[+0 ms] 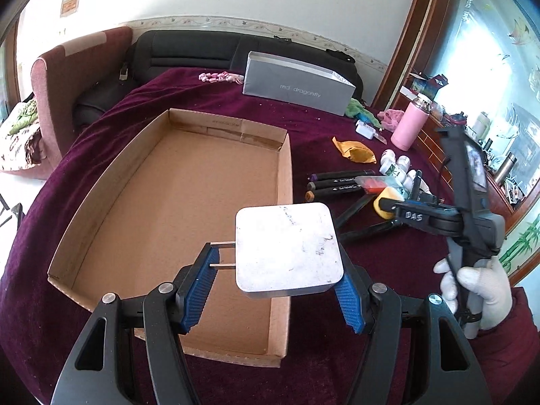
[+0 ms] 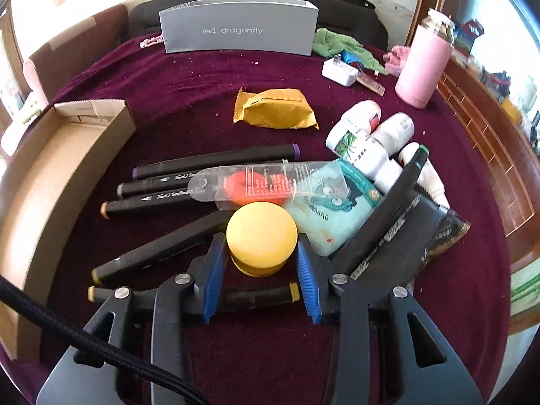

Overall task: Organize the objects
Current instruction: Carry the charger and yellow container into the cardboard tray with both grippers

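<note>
My left gripper [image 1: 275, 265] is shut on a white square plug adapter [image 1: 287, 249], its two prongs pointing left, held above the right wall of a shallow cardboard tray [image 1: 285, 168]. My right gripper [image 2: 261, 253] is shut on a round yellow container [image 2: 261, 233], just above the maroon cloth among black markers [image 2: 216, 162]. The right gripper also shows in the left wrist view [image 1: 388, 206], to the right of the tray.
A clear pack with an orange item [image 2: 256, 184], a teal packet [image 2: 329, 202], white bottles [image 2: 364, 141], a dark pouch [image 2: 415, 233], a yellow packet [image 2: 275, 108], a white charger [image 2: 339, 72], a pink bottle [image 2: 423, 71] and a grey shoebox [image 2: 236, 30] lie on the cloth.
</note>
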{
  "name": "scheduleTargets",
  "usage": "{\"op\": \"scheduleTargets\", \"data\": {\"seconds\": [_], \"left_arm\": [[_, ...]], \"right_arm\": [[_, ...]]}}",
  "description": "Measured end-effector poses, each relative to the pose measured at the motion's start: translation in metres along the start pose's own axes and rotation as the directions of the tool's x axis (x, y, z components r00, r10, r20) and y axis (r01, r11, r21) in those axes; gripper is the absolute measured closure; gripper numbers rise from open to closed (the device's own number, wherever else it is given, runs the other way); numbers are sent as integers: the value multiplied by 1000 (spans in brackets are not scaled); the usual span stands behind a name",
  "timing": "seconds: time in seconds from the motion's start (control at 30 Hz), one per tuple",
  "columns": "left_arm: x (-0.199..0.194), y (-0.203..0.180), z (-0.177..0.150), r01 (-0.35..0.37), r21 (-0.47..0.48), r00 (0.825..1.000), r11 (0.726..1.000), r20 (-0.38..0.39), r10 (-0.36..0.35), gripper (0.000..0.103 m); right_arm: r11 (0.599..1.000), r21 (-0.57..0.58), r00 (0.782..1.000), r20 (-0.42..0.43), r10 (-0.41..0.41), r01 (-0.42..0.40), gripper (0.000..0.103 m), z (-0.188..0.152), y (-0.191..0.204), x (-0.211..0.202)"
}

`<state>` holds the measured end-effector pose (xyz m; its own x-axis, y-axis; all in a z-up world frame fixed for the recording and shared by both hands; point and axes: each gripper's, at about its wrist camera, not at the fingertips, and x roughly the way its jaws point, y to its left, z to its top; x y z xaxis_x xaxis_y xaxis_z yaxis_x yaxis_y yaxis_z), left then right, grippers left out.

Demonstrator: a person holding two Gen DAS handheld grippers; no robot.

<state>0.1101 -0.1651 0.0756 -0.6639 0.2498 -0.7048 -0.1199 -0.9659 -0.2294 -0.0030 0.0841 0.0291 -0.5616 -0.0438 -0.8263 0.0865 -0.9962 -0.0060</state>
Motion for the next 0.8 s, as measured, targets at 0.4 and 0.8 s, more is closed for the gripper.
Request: {"op": "scheduleTargets", "data": {"seconds": [0.4,0.8], "left_arm": [[-26,24,47,-35,18,997,999,74,34,43],[52,71,138,-133,15,991,991,12,133,43]], "right_arm": [[977,-28,973,90,213,-211,65,21,30,-74],[947,-39,948,-9,318,-318,65,104,136,-39]]}}
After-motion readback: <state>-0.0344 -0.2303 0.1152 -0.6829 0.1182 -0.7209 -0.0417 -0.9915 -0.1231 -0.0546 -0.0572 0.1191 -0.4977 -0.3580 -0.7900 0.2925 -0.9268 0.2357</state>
